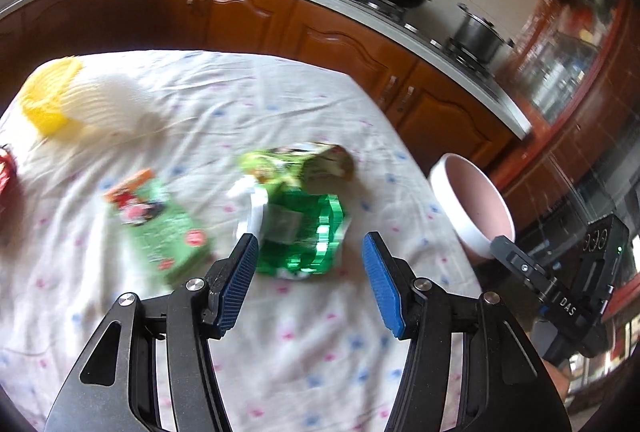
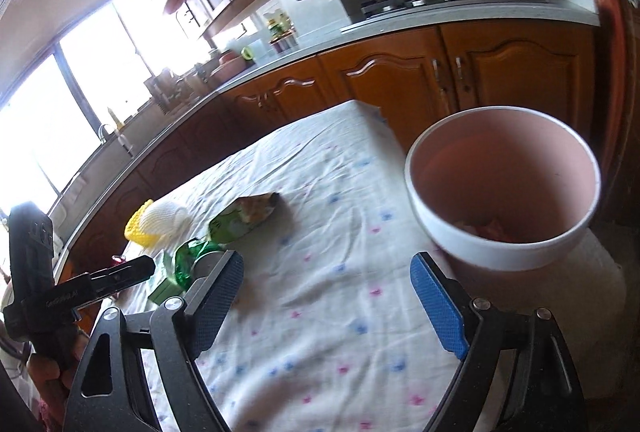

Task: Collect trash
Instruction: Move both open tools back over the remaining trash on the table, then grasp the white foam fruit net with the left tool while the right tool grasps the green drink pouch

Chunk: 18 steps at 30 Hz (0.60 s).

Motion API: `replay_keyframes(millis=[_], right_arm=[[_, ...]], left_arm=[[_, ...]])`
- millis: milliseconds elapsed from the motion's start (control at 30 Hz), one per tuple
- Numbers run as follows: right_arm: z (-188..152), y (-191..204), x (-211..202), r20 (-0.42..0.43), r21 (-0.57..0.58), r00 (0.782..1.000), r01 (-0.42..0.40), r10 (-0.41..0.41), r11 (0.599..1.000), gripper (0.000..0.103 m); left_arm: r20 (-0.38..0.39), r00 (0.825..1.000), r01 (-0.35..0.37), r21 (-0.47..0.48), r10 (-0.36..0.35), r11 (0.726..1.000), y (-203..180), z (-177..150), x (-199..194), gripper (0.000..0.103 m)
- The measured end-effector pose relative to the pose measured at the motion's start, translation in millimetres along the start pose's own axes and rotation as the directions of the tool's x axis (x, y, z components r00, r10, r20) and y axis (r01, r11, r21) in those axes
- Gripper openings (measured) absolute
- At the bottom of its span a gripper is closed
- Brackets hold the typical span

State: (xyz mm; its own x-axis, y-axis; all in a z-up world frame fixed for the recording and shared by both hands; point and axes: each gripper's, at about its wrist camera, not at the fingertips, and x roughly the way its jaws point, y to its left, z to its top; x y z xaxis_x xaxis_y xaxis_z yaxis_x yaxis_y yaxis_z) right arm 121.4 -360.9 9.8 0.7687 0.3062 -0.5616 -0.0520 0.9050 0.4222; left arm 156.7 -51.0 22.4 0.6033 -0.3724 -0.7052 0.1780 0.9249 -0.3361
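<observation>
- The left tongs (image 1: 310, 280) hang released over the bench (image 1: 304, 352), jaws spread wide with nothing between them.
- Just ahead of them lies a shiny green wrapper (image 1: 308, 232), crumpled, its long axis running toward the far edge.
- Touching its far end, a green snack bag (image 1: 300, 164) points its open mouth toward the right edge.
- A green carton (image 1: 160, 224) lies left of the wrapper, slanted.
- A pink bin (image 2: 504, 188) stands at the right edge.
- The right tongs (image 2: 328, 296) are released too, beside the bin.
</observation>
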Motion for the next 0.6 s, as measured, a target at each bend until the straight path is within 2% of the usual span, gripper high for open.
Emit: replay_keyframes(millis=[300,533,600], right_arm=[[-0.4,34.3,19.4,-0.041,-0.040,0.997,-0.062,0.060,0.997,0.087],[5.9,68.0,37.0,-0.052,-0.074,0.992,-0.117,0.113,0.990,0.087],[8.7,78.1,43.9,-0.058,-0.083,0.991,-0.129,0.124,0.988,0.086]], left_arm=[[0.048,0.996,-0.072,-0.113,0.078,0.991,66.5,7.9,-23.6,0.055],[0.074,0.987,-0.124,-0.214,0.143,0.969,111.7,21.2,-29.4,0.055],[0.065,0.985,-0.141,-0.237,0.161,0.961,124.2,27.4,-25.3,0.060]])
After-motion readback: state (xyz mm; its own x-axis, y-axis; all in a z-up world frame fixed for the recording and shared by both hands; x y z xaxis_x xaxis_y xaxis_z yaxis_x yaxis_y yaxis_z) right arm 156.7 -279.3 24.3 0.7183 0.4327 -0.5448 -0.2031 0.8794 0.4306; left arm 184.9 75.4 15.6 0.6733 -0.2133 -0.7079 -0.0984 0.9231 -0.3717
